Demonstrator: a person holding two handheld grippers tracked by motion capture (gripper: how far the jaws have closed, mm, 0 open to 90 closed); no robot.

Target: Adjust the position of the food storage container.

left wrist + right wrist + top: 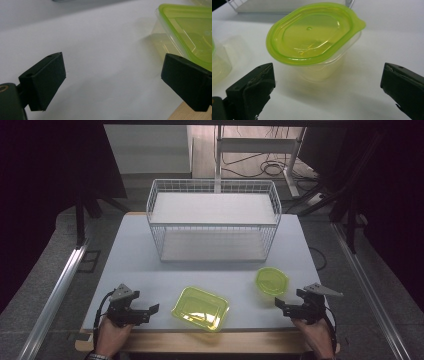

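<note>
Here both tools gape empty: the left tool [151, 310] sits near the rectangular container [200, 308] at the surface's [130, 250] front edge, the right tool [280, 304] just beside the small lidded container [272, 281].

- The rectangular container [200, 308] has a lime-green lid over a clear, yellowish body.
- The small oval container [272, 281] has the same lime-green lid and a clear, pale yellow tub.
- The wire basket [213, 220] is white, a fine grid pattern on its walls.
- The worktop [130, 255] is plain white, with a light wood edge nearest the person.
- The left gripper [146, 310] and the right gripper [282, 303] are black, jaws included, each topped by a grey plate.
</note>
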